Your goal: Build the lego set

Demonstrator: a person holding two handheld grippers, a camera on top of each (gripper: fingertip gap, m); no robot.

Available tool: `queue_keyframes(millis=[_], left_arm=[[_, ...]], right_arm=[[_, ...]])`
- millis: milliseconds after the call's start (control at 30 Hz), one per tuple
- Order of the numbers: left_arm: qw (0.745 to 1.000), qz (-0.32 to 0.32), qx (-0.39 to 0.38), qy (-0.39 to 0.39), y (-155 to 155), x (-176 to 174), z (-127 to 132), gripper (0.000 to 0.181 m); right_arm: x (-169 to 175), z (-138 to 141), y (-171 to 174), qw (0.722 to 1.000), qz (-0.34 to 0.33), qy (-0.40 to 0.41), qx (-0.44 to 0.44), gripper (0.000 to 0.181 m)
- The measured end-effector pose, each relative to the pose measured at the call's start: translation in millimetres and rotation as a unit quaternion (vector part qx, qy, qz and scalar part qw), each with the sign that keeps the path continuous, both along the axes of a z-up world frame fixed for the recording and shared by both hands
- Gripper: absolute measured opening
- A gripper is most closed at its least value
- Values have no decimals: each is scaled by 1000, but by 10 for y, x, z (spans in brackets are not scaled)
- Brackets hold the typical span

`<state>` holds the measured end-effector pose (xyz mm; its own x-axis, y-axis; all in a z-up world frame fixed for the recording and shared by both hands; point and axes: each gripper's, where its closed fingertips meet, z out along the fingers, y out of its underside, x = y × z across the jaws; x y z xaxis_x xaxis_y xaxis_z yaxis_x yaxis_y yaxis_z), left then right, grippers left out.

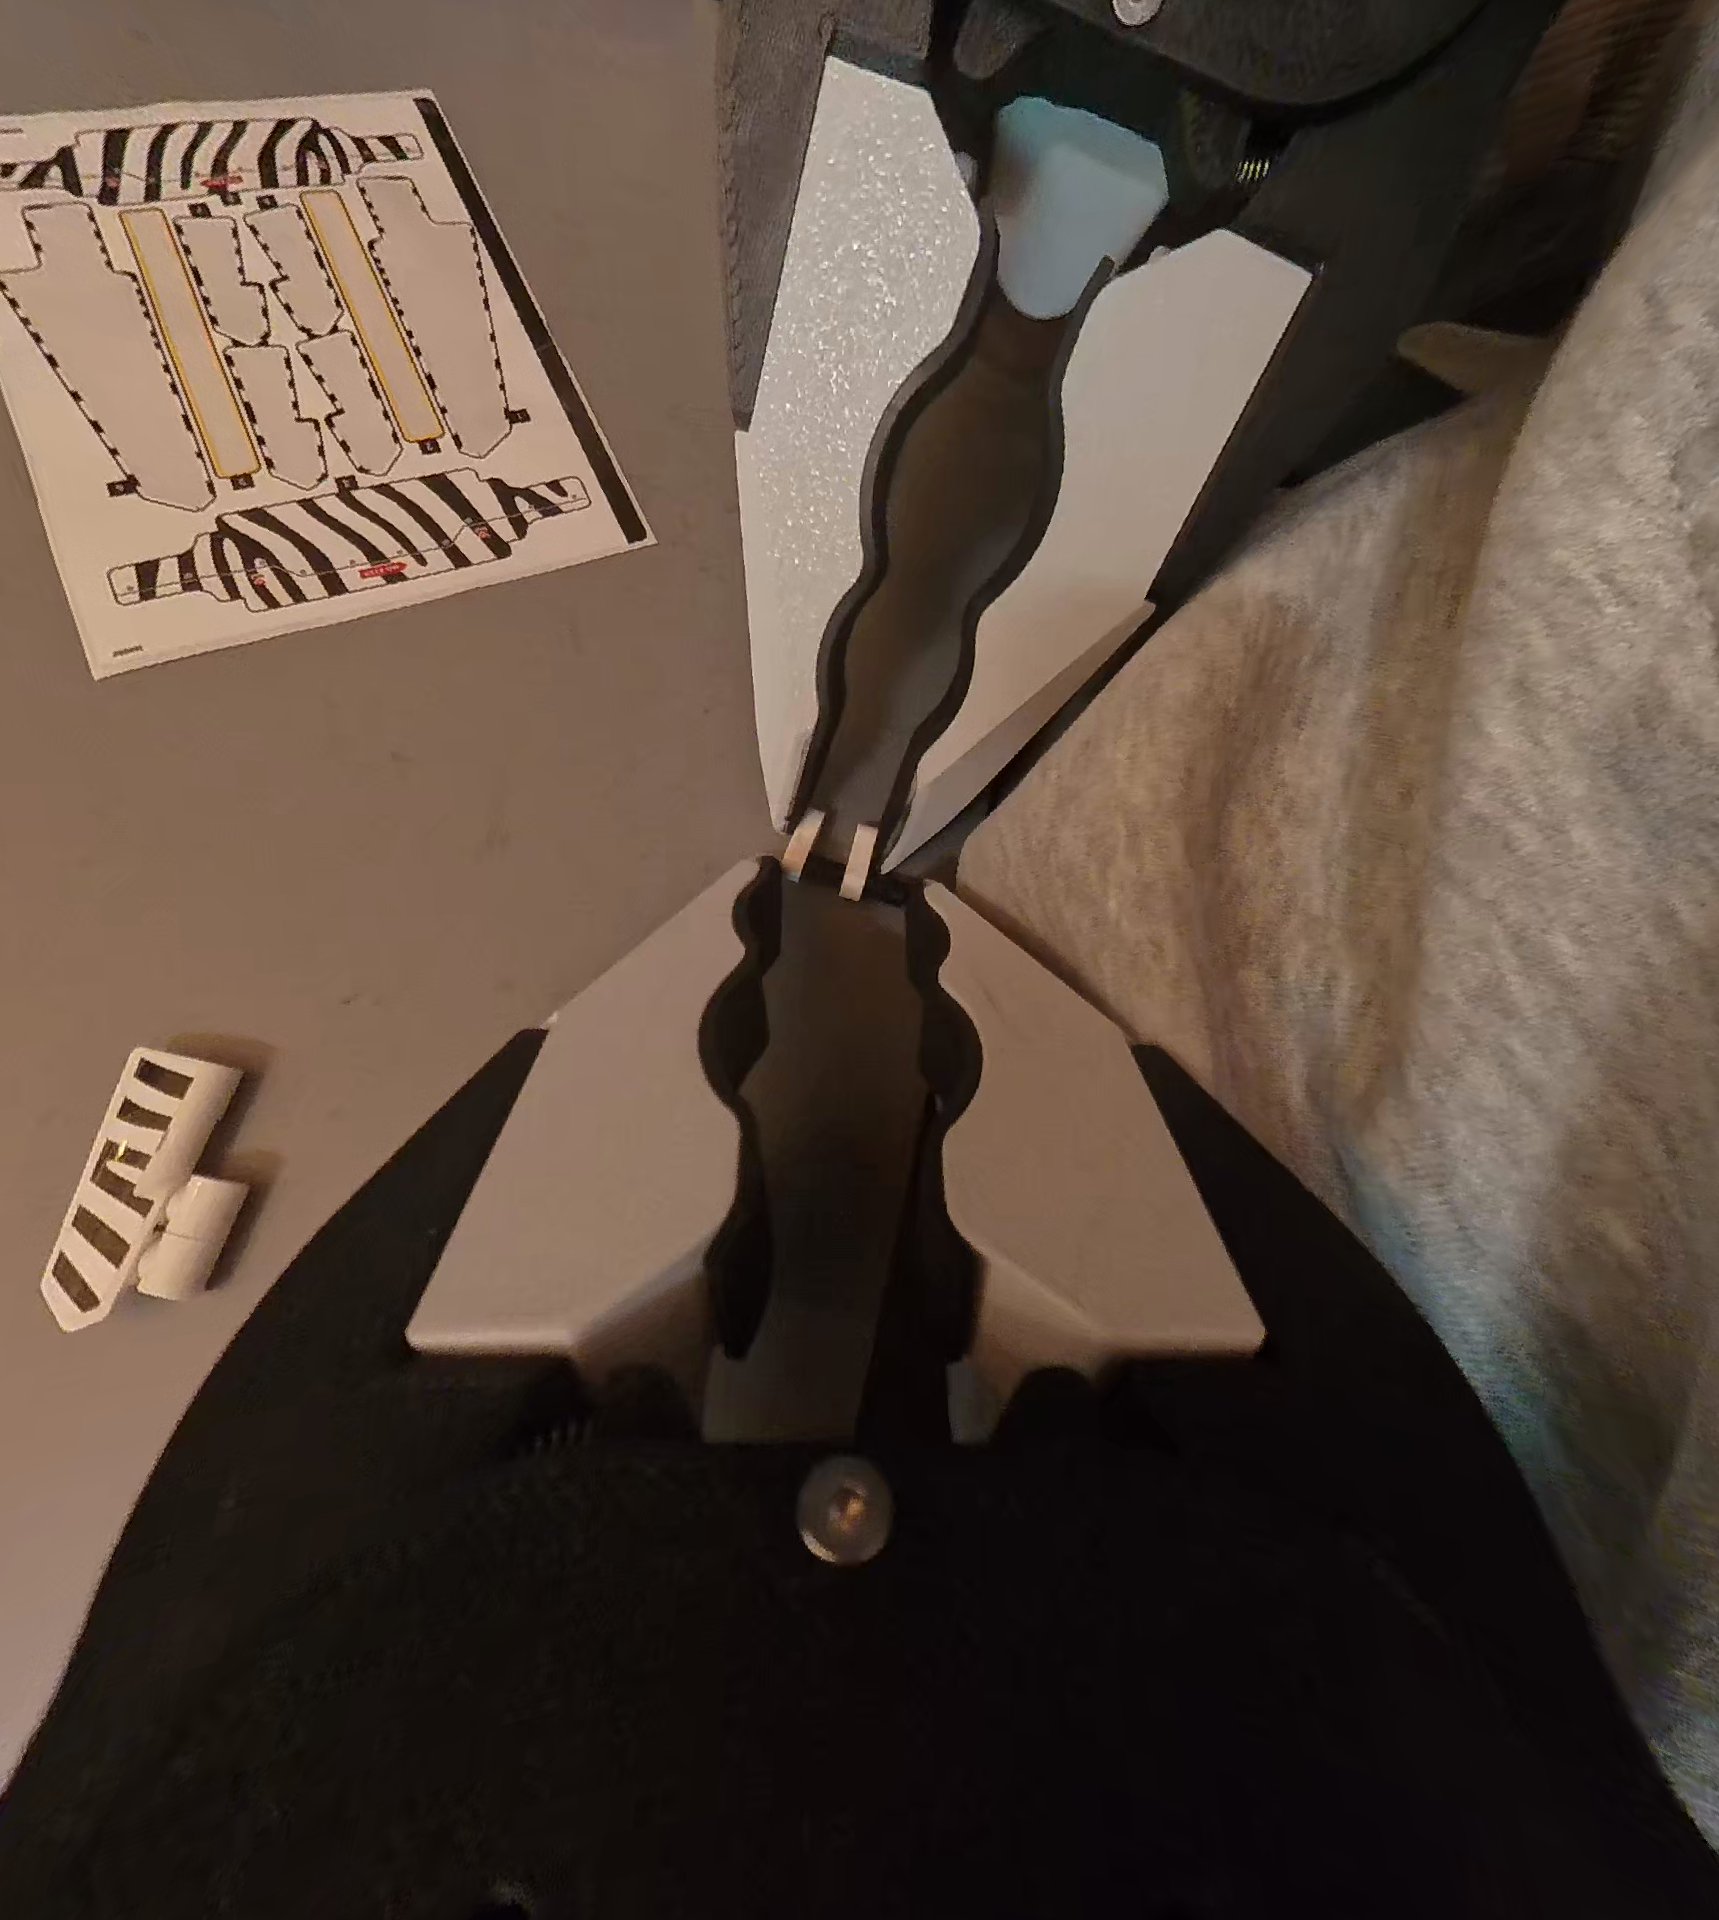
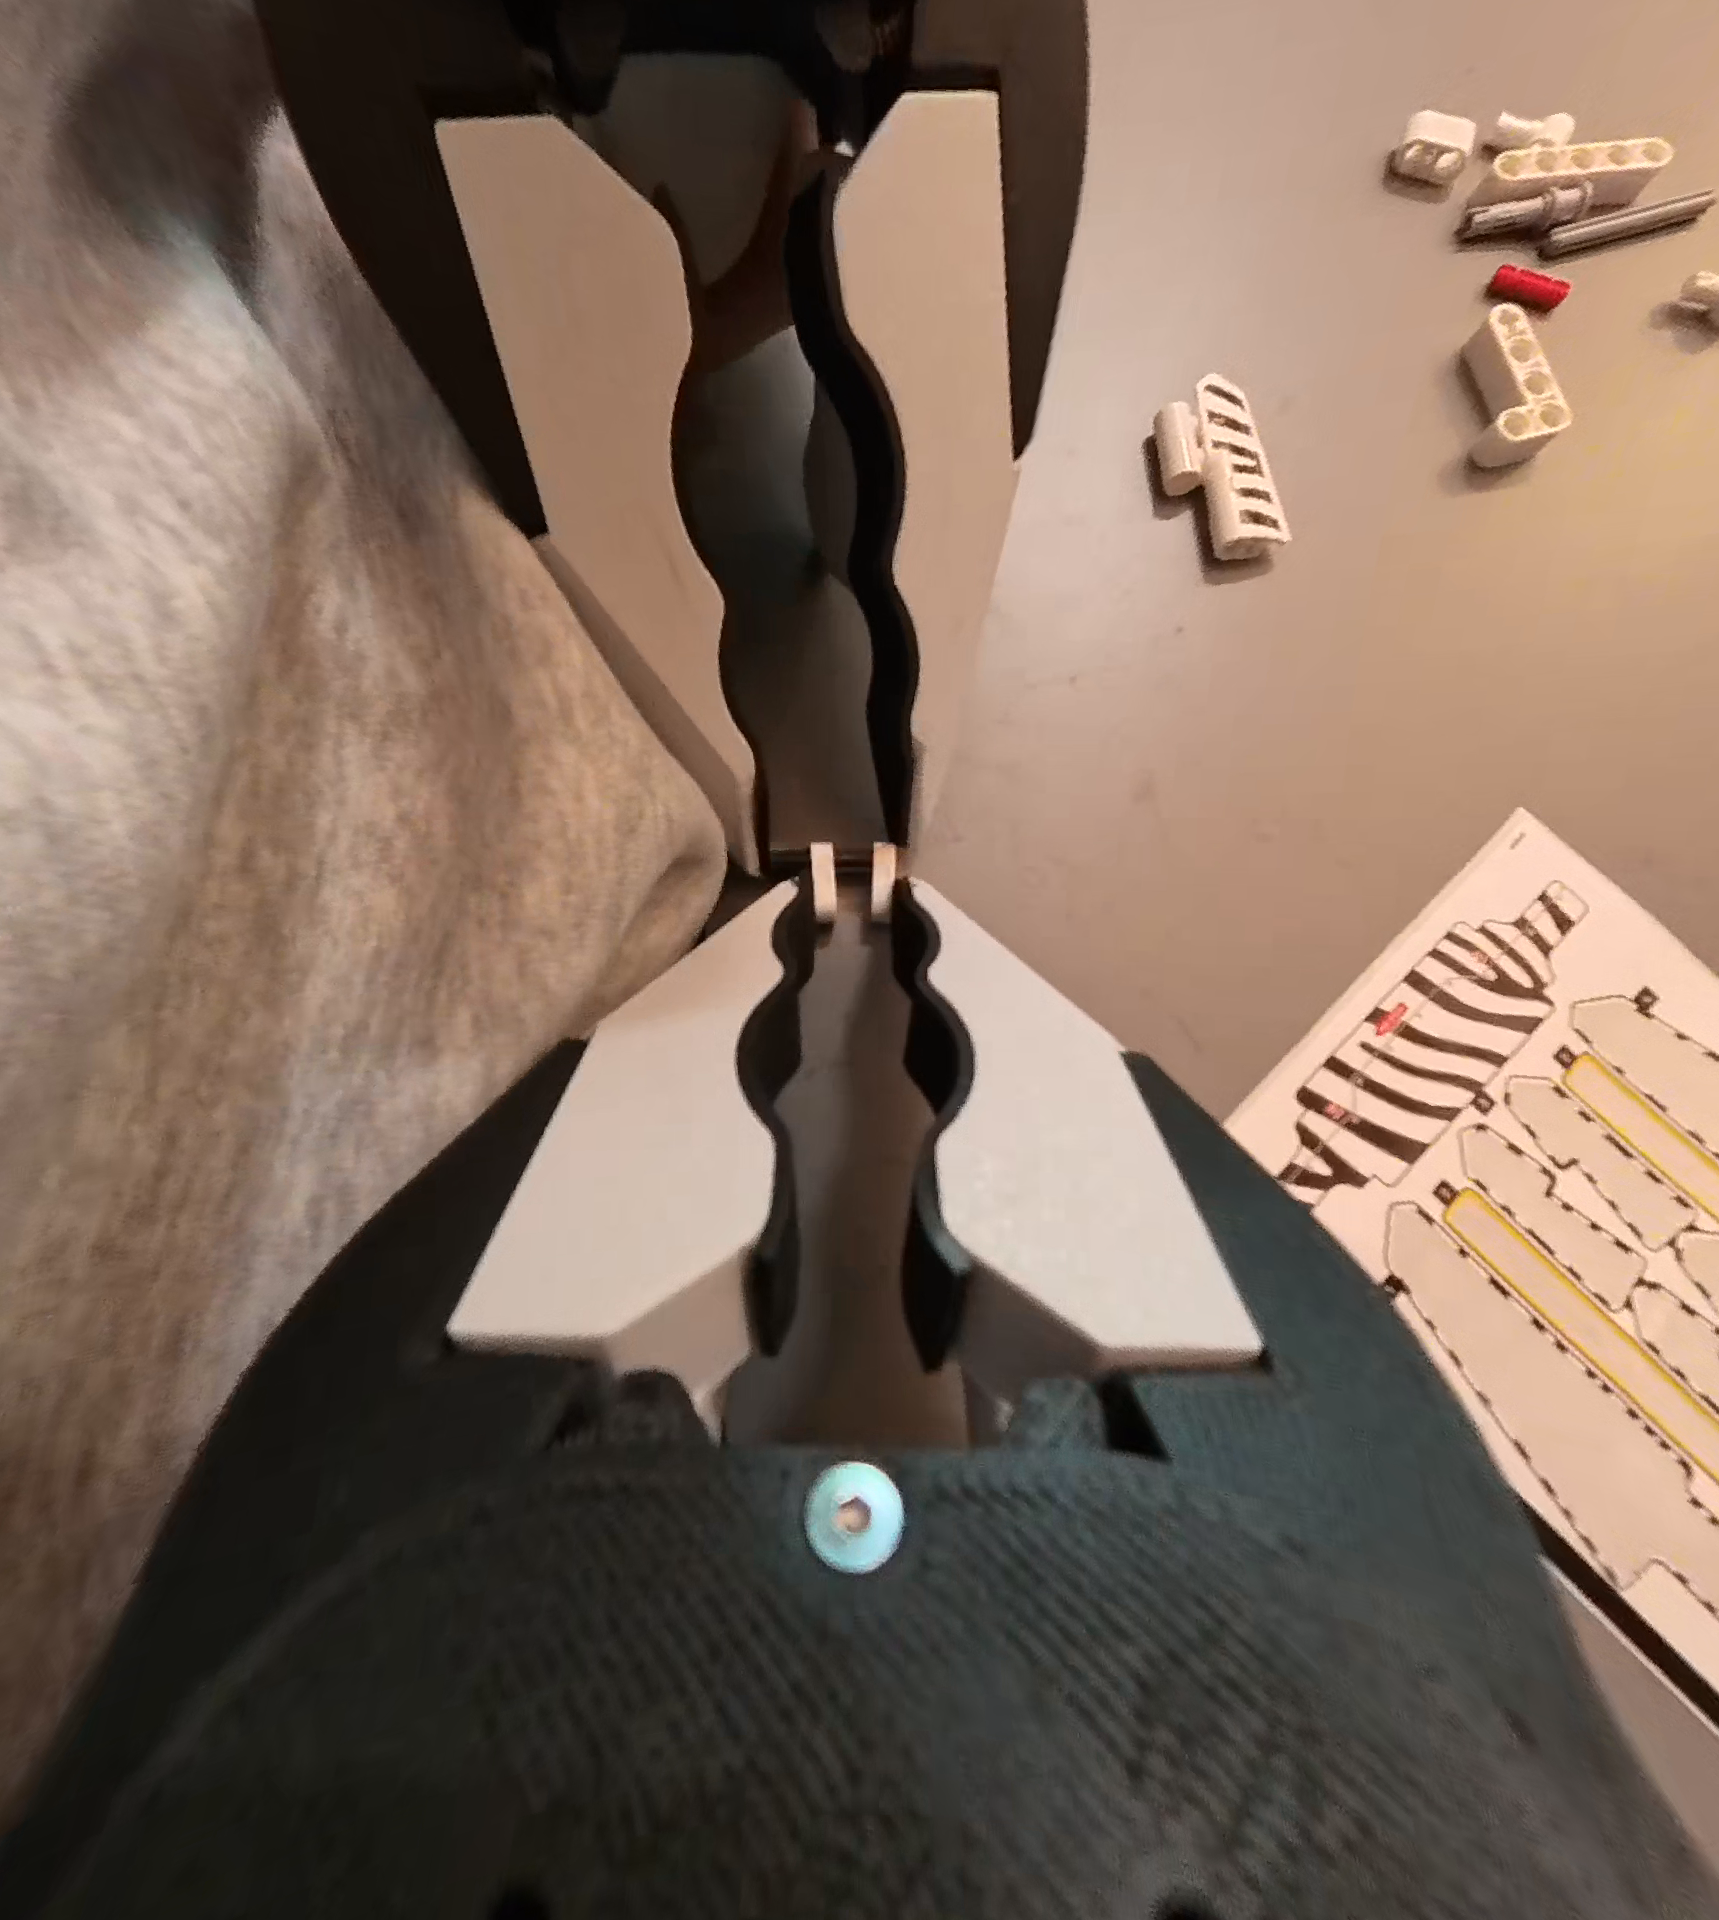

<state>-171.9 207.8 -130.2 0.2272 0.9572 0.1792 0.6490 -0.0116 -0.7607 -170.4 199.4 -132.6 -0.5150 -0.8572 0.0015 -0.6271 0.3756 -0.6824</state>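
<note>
My left gripper point(image 1: 842, 883) and my right gripper point(image 2: 850, 899) meet tip to tip above the grey table. Between the tips sits a small white lego part point(image 1: 860, 857), seen as two thin white tabs side by side; it also shows in the right wrist view point(image 2: 822, 883). Both pairs of jaws are closed on it from opposite ends. The right gripper point(image 1: 842, 821) comes in from the top of the left wrist view. The left gripper point(image 2: 834, 847) comes in from the top of the right wrist view. A white zebra-striped panel point(image 1: 143, 1184) with a white connector lies on the table point(image 2: 1224, 473).
A sticker sheet point(image 1: 283, 384) with zebra and grey shapes lies flat; it also shows in the right wrist view point(image 2: 1561, 1195). Loose parts lie far right: white beams point(image 2: 1572, 171), grey axles point(image 2: 1582, 218), a red piece point(image 2: 1532, 288), a white angled beam point(image 2: 1520, 384). Grey fabric point(image 1: 1457, 935) borders the table. The grippers are tip to tip, or close to it. The white angled beam point(image 2: 1520, 384) is about equally far from each gripper, around 15 centimetres.
</note>
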Motion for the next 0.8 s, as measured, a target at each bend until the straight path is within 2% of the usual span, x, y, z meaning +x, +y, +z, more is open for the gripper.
queue_keyframes(millis=[800], left_arm=[[1000, -4, -18, 4, 19, -1, -11, 22]], right_arm=[[-5, 14, 13, 999, 18, -24, 25, 14]])
